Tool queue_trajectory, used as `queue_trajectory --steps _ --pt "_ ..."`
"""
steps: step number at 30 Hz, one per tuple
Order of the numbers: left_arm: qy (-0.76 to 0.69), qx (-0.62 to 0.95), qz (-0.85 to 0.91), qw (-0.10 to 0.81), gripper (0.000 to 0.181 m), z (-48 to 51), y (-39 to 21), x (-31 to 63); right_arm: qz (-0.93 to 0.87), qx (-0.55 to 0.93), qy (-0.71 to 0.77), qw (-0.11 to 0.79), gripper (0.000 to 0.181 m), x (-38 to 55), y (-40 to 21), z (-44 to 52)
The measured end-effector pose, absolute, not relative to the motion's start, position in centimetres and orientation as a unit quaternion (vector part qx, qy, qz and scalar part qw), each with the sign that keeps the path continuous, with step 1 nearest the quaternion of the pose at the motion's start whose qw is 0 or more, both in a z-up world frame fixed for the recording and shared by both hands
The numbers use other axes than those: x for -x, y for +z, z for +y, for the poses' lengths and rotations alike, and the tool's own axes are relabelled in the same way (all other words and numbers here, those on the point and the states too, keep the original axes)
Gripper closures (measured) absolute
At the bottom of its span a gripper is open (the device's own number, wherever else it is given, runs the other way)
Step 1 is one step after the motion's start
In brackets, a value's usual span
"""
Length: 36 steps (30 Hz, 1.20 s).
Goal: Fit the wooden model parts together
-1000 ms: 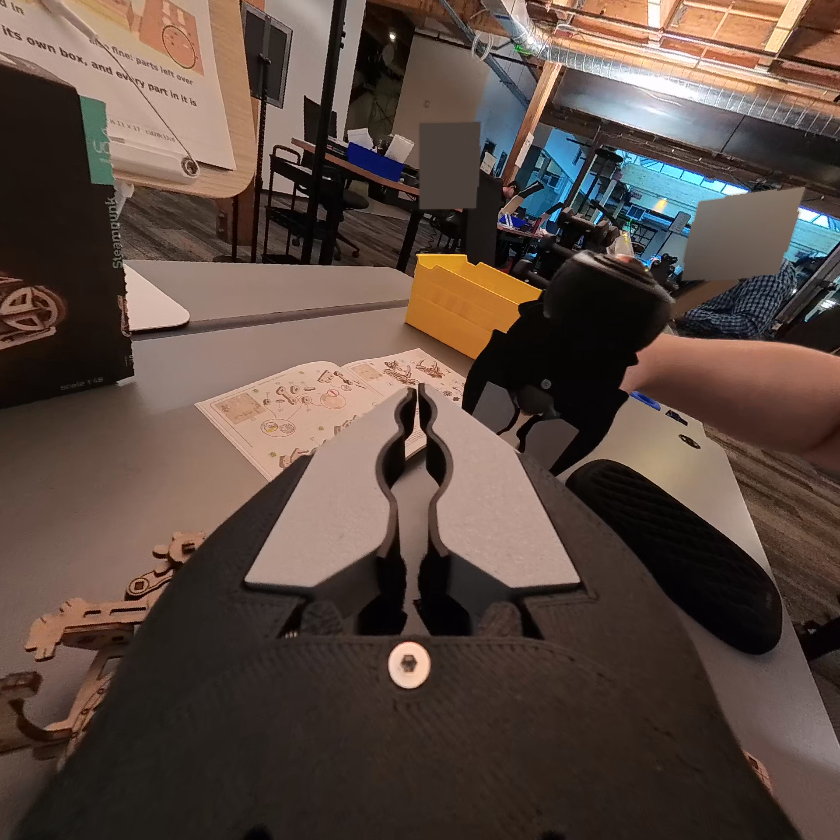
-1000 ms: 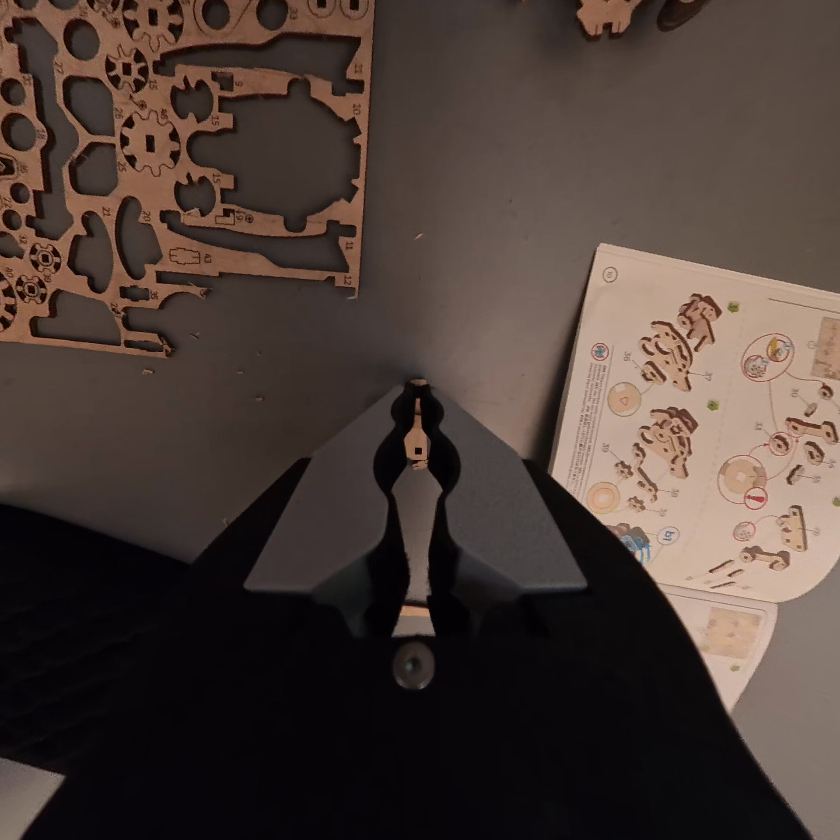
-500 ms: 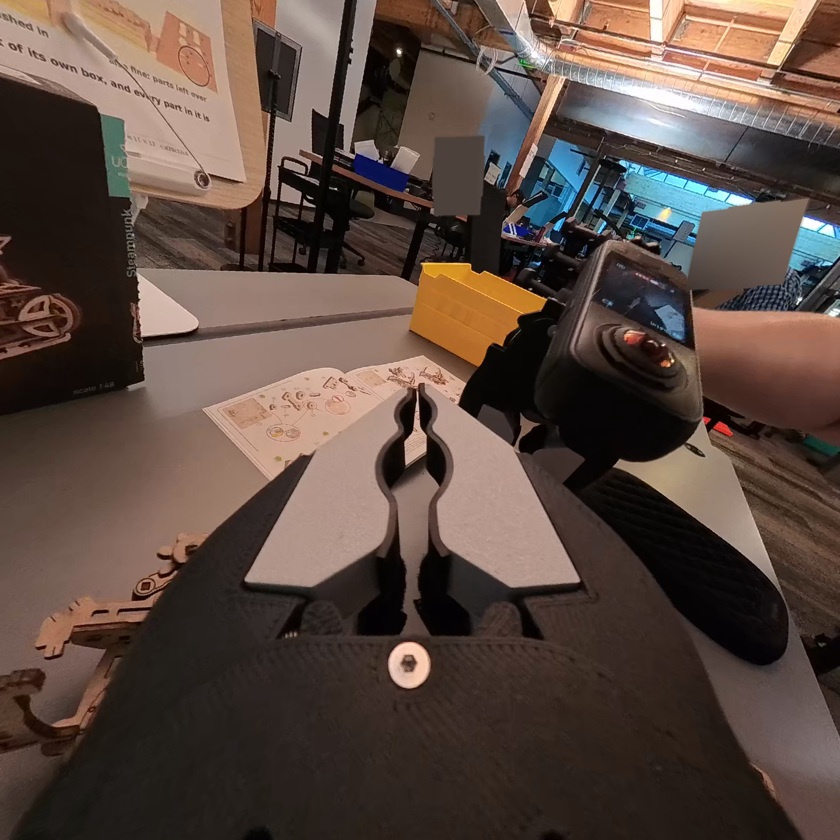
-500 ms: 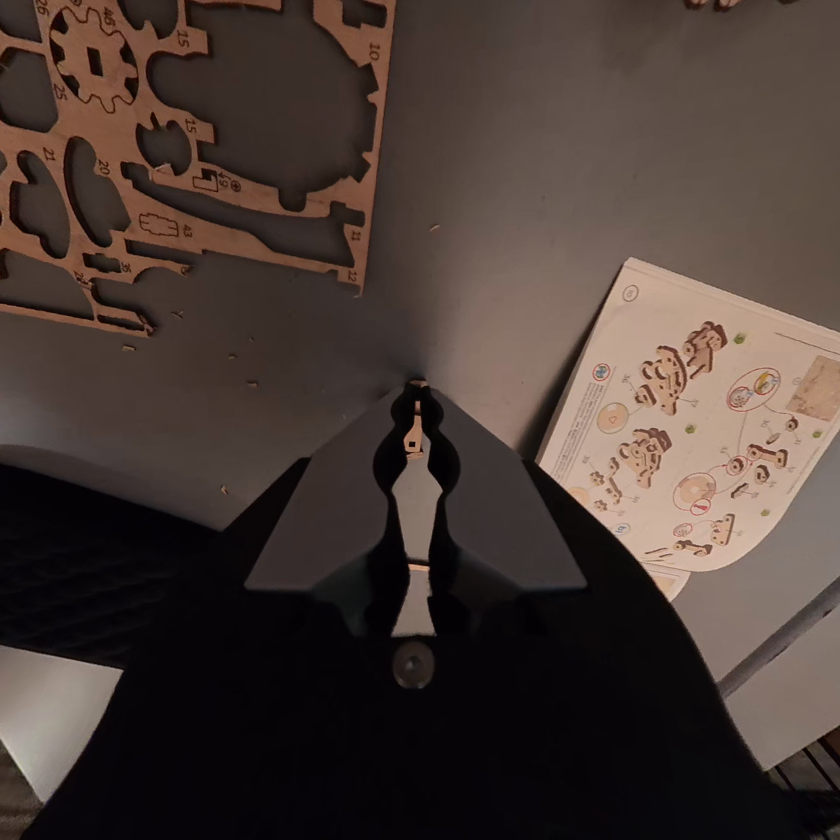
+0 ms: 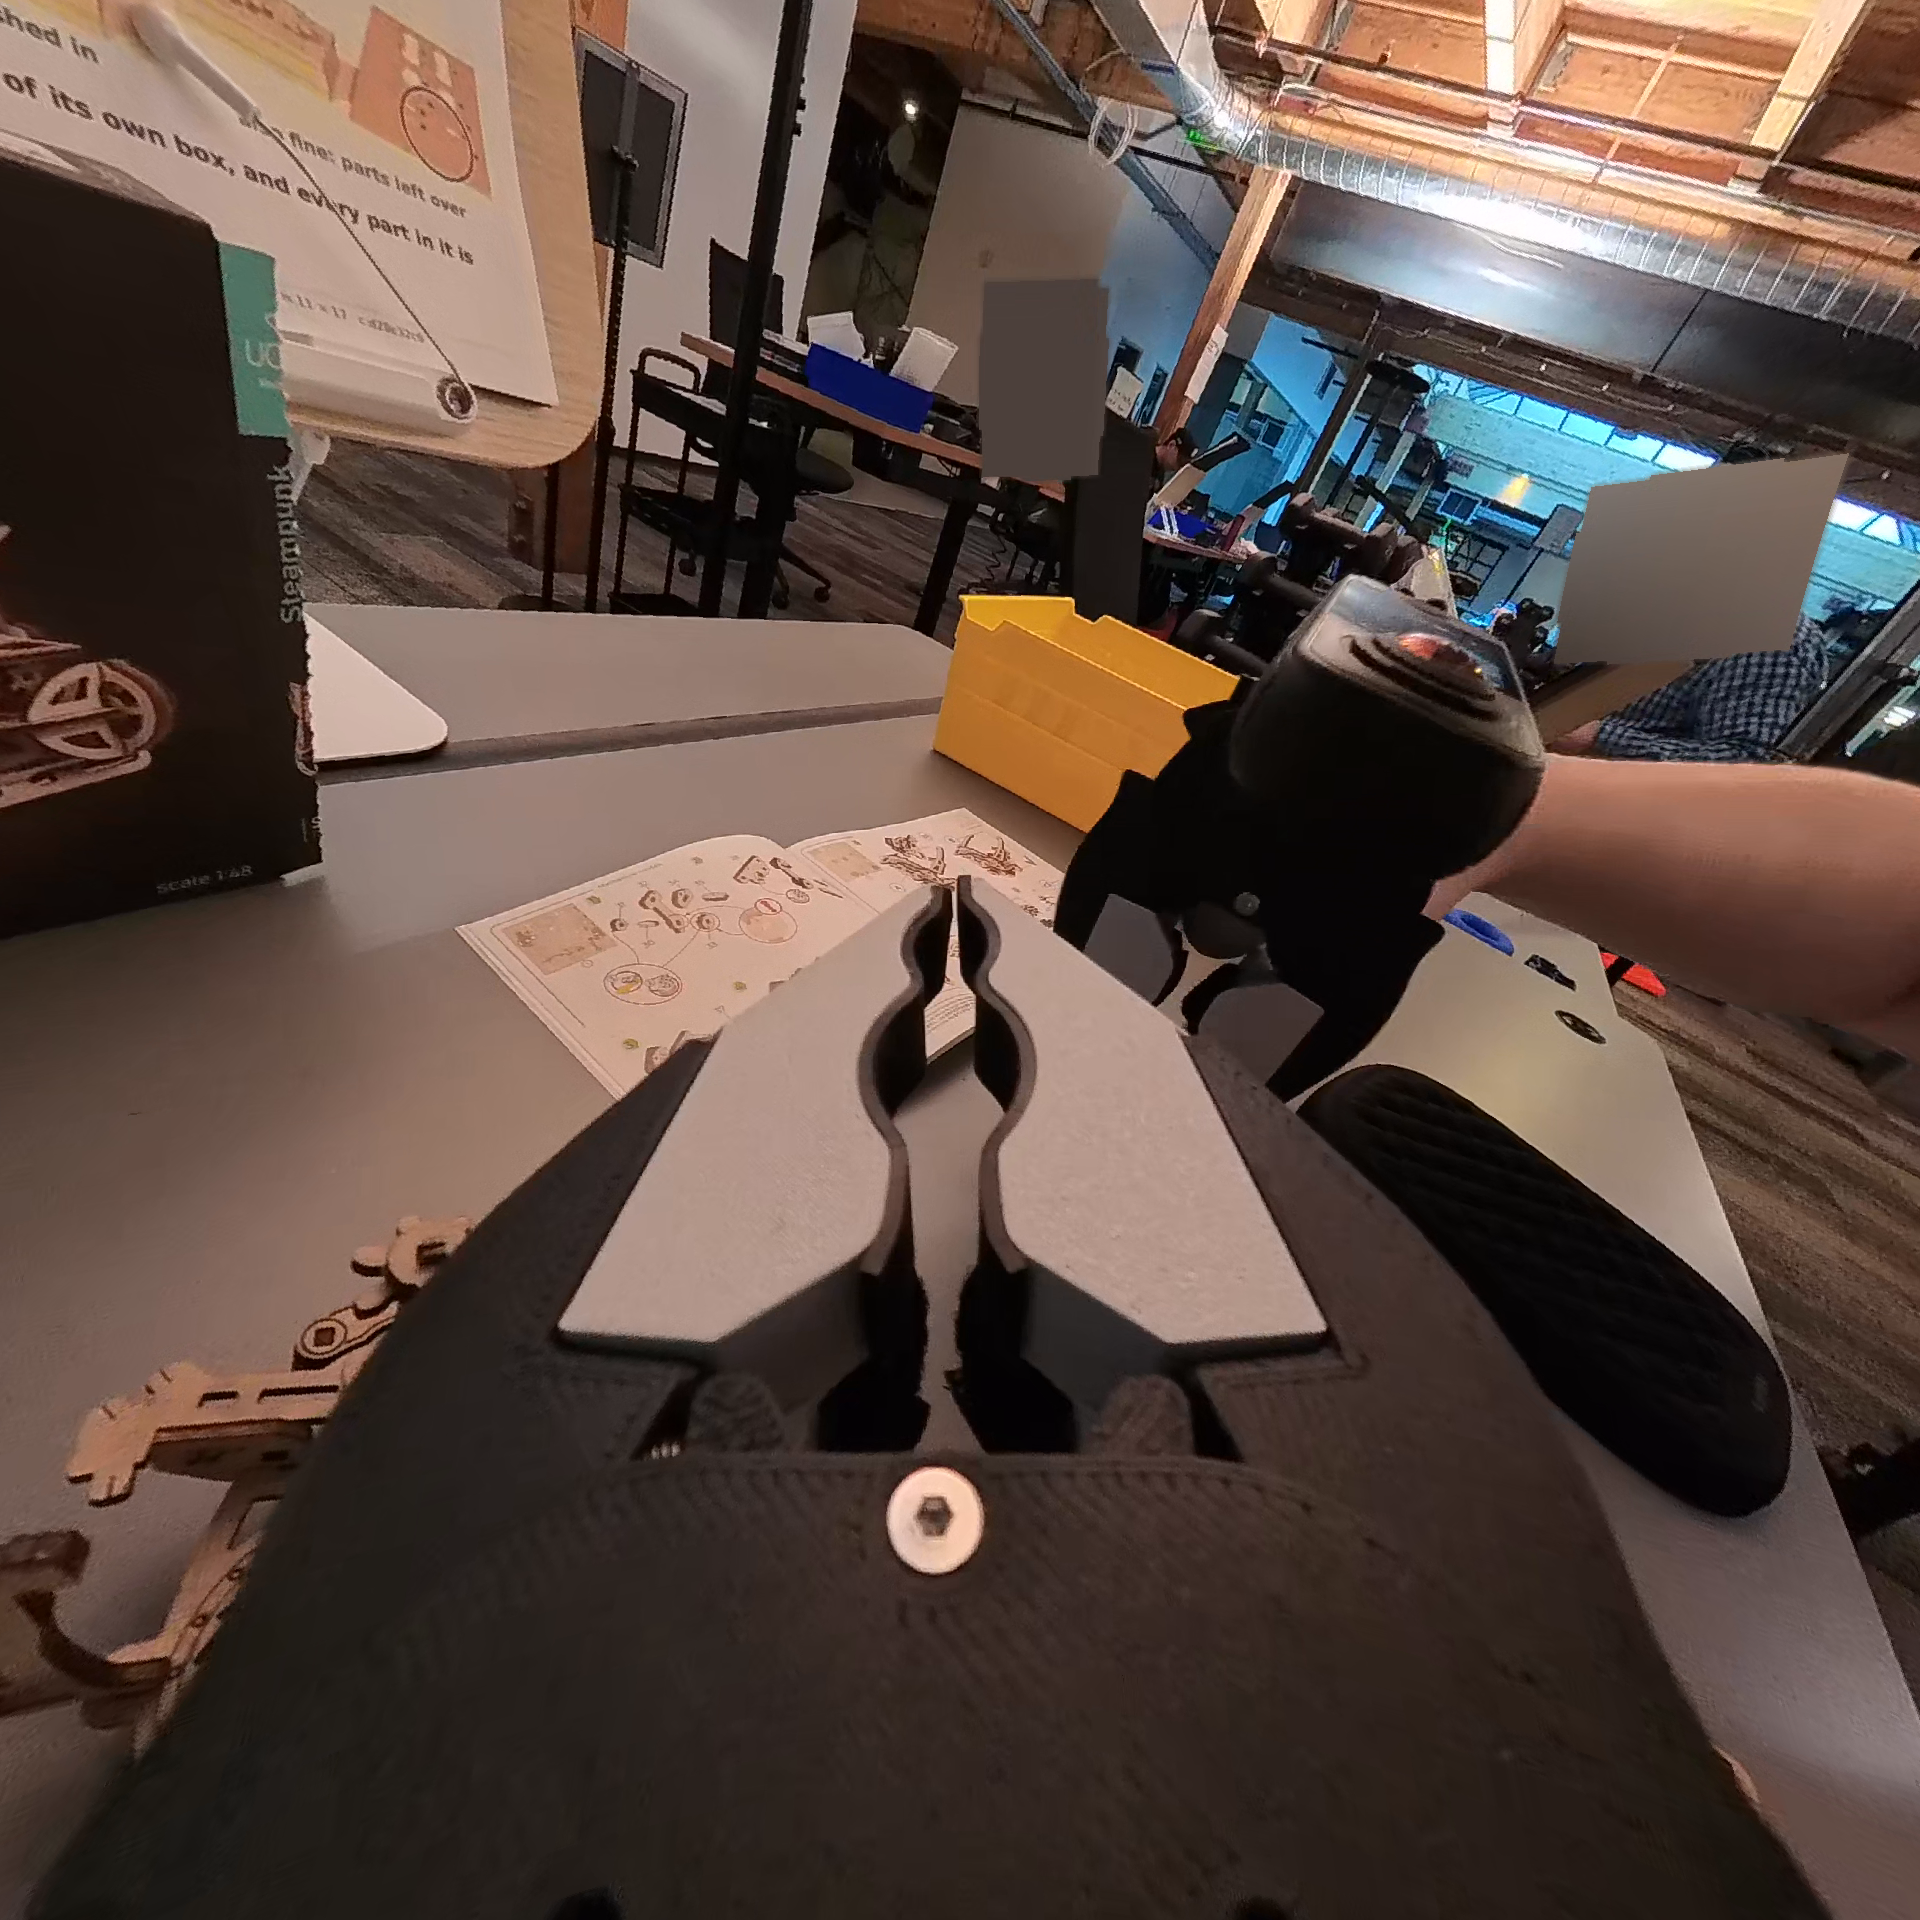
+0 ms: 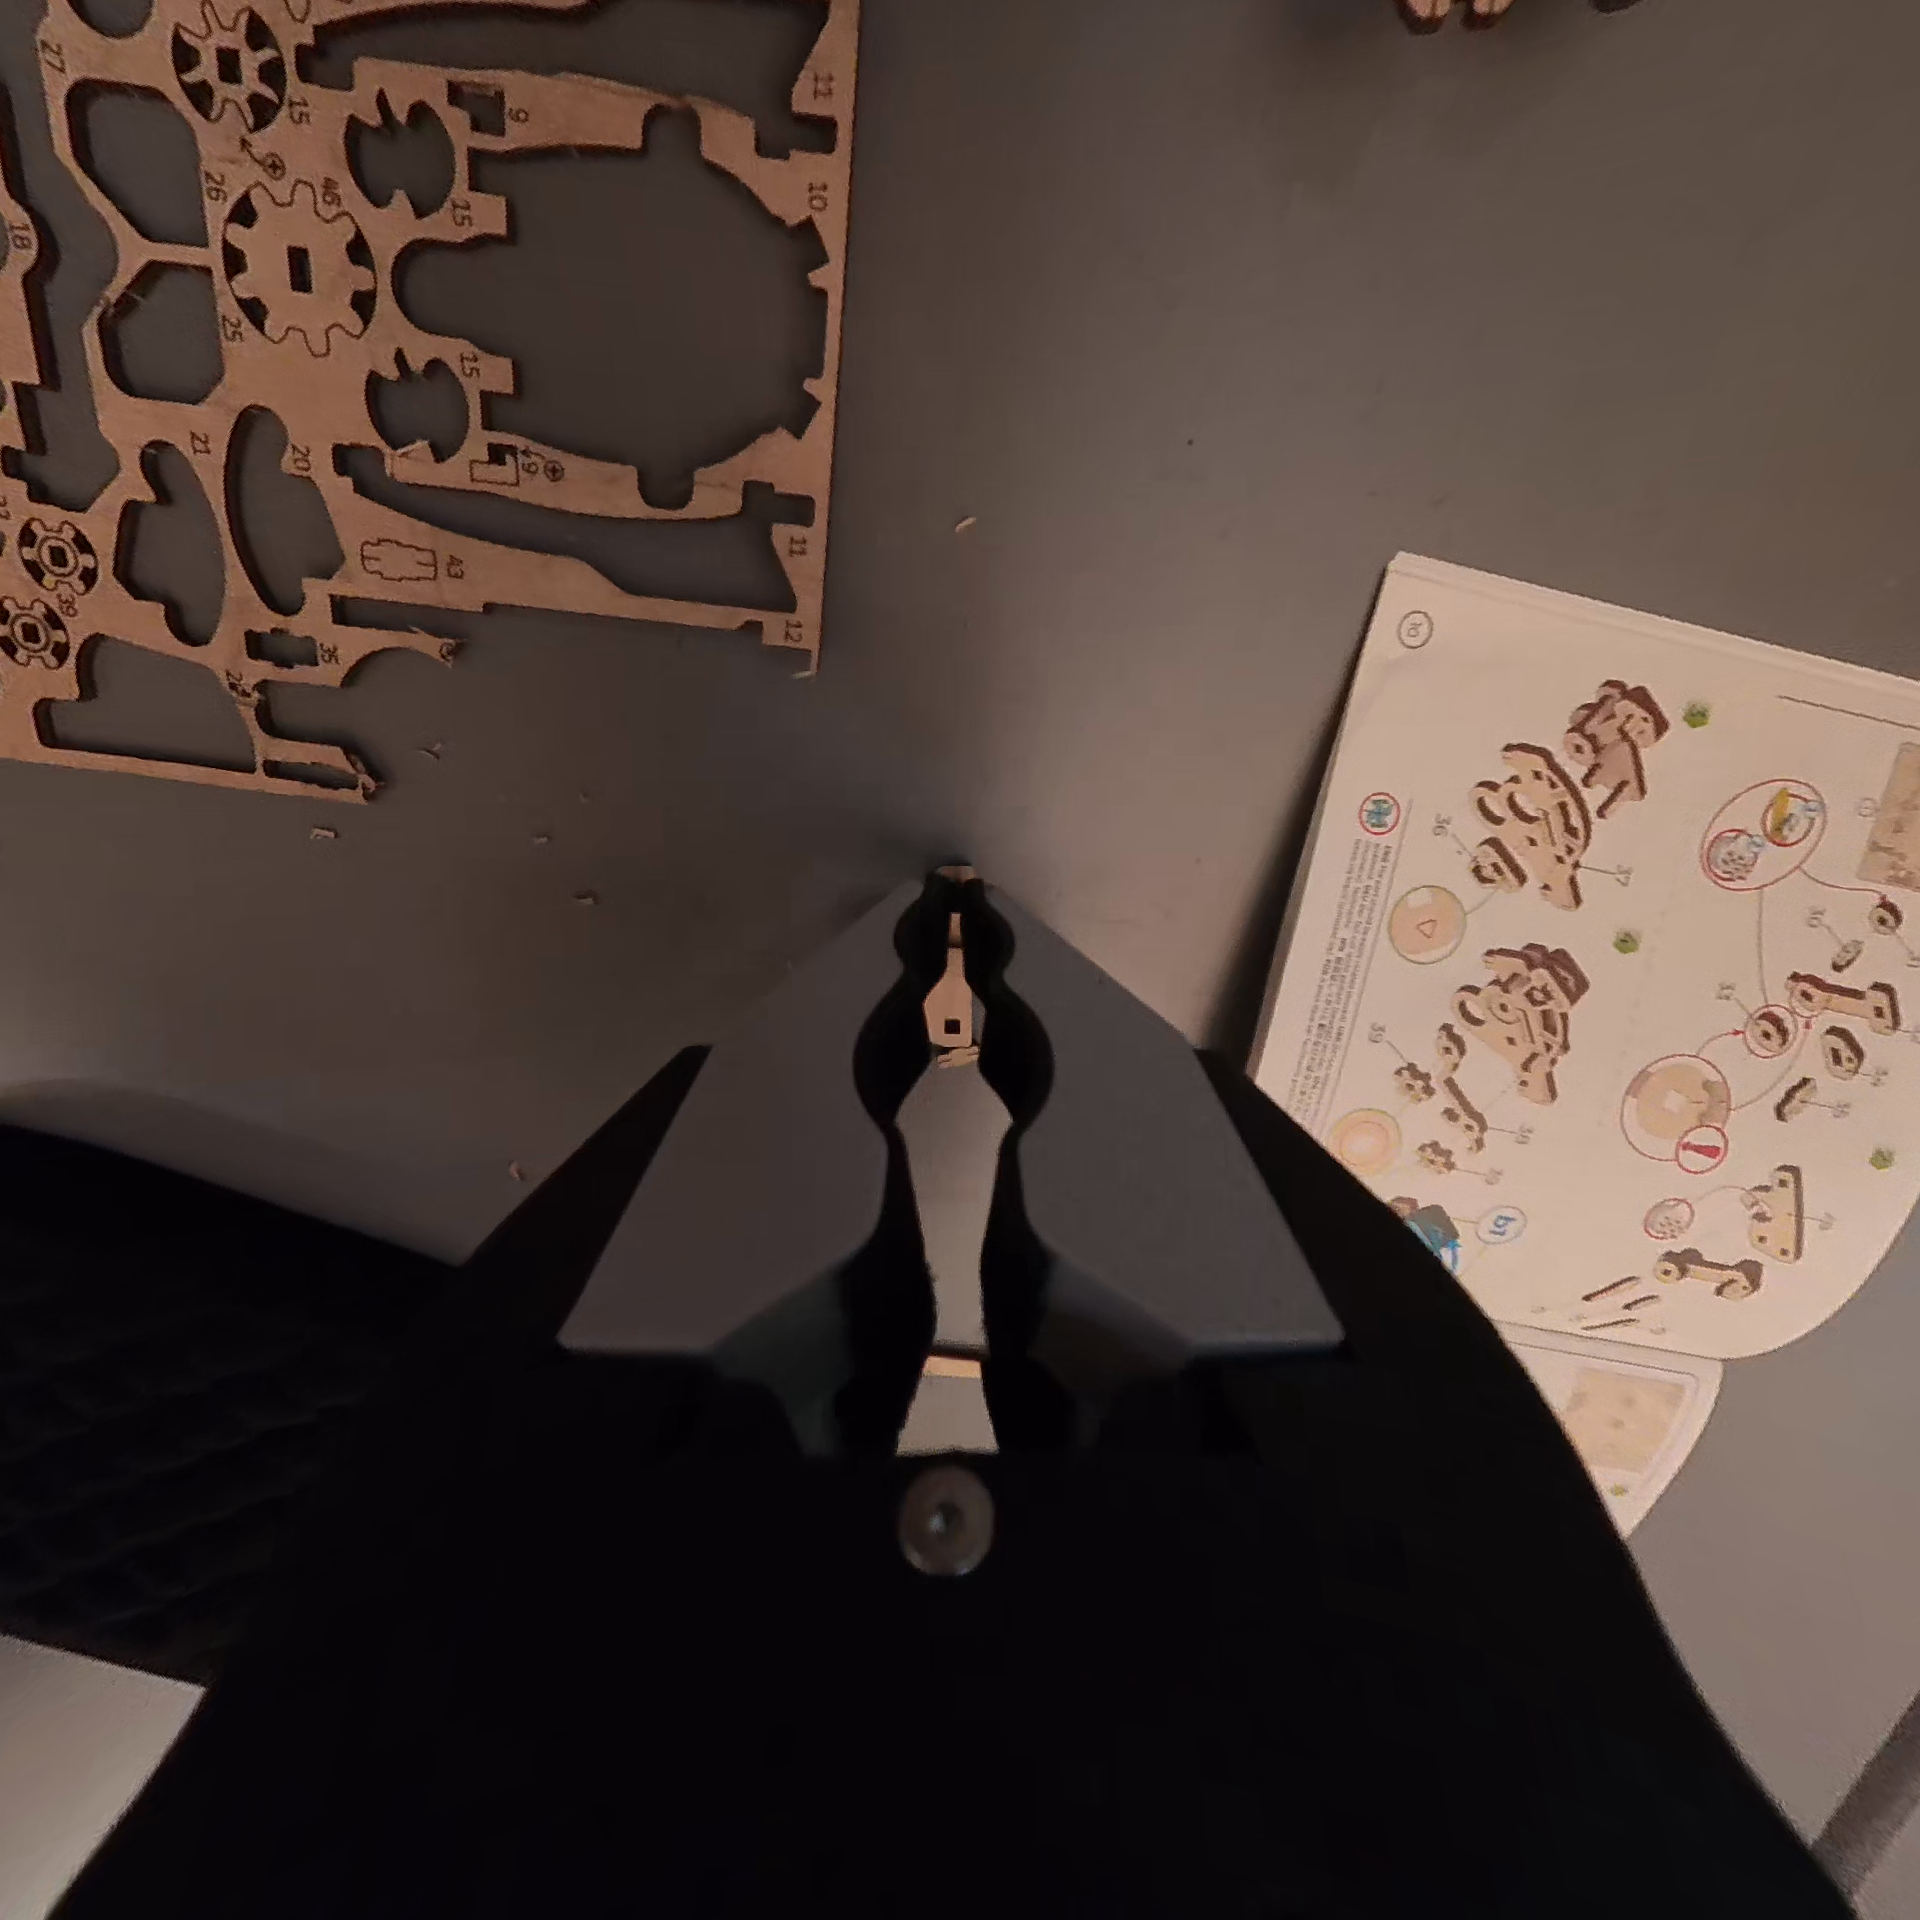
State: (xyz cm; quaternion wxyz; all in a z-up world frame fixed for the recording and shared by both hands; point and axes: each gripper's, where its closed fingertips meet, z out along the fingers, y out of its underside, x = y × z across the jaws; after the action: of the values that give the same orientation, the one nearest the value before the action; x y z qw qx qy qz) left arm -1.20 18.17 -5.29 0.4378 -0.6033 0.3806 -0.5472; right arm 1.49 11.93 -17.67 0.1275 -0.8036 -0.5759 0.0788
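My right gripper (image 6: 954,885) points down at the grey table (image 6: 1091,364) and is shut on a small flat wooden part (image 6: 951,1003) with a square hole. It also shows in the left wrist view (image 5: 1236,997), held by a hand above the instruction booklet (image 5: 727,935). A wooden sheet with cut-out shapes (image 6: 416,364) lies to the upper left of it. My left gripper (image 5: 954,896) is shut and empty, low over the table. A partly built wooden model (image 5: 208,1455) lies at its lower left, partly hidden by the gripper body.
A black kit box (image 5: 135,571) stands at the left and a yellow bin (image 5: 1070,717) at the back. A black ribbed pad (image 5: 1558,1278) lies on the right near the table's edge. The open booklet (image 6: 1610,987) lies right of my right gripper. My hands' fingertips stand some 15 centimetres from each other.
My right gripper tipped up and swung, then turned back down over the table, still holding the small part. My left gripper has barely moved.
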Motion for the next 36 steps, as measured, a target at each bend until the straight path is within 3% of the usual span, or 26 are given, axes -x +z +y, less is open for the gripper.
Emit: queue_trajectory --steps 8,16,23,29,31,36 --pt "-0.547 0.603 0.376 0.441 0.181 18.4 -5.1 1.3 -0.596 0.799 0.033 0.069 0.180 -1.4 -17.8 11.9" --pt "-0.549 0.603 0.379 0.437 0.181 18.1 -5.2 1.2 -0.560 0.811 0.107 0.132 0.180 -1.4 -17.9 12.0" --pt "-0.550 0.605 0.378 0.434 0.181 18.2 -5.3 1.2 -0.595 0.799 0.037 0.083 0.180 -1.5 -18.1 11.9" --pt "-0.553 0.605 0.378 0.431 0.181 18.2 -5.4 1.2 -0.582 0.805 0.047 0.107 0.179 -1.4 -18.1 12.1" --pt "-0.553 0.605 0.378 0.430 0.181 18.2 -5.4 1.2 -0.566 0.814 0.078 0.108 0.157 -0.9 -18.1 11.7" --pt "-0.554 0.606 0.377 0.429 0.181 18.3 -5.4 1.2 -0.553 0.817 0.088 0.138 0.166 -1.5 -16.6 12.4"
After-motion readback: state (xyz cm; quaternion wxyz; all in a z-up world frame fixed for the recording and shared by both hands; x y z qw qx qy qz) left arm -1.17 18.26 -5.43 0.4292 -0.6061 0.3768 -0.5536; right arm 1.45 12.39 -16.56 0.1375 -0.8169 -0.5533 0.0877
